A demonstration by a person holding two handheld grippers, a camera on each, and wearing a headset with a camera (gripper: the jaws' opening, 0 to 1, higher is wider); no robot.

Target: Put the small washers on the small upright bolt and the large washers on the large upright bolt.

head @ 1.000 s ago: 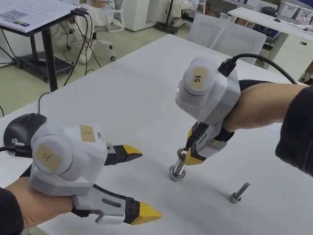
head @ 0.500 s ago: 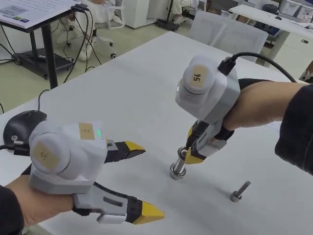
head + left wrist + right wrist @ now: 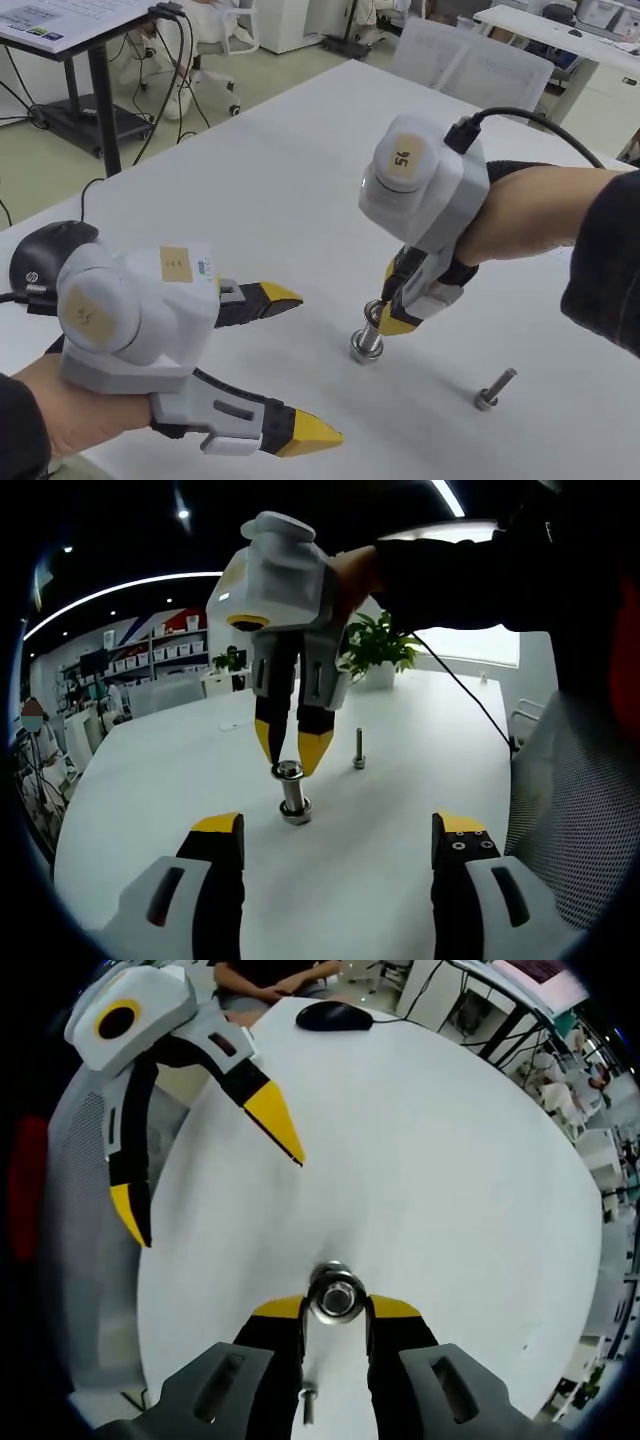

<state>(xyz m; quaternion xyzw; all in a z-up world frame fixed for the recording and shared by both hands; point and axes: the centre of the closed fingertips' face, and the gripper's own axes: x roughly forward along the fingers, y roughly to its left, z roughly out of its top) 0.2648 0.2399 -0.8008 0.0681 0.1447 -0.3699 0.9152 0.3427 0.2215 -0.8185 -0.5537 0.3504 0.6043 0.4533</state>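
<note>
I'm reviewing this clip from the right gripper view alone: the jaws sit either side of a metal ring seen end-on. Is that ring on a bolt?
Observer: Yes. The left gripper view shows the washer at the top of the large bolt, between the tips of the right gripper.
Operator: Anything lower on that bolt?
Observer: A wider metal collar sits at its base. I cannot tell whether it is a washer or the bolt head.
Operator: And the small bolt?
Observer: The small bolt stands upright on the table beyond, with nothing visible up its shaft.
</note>
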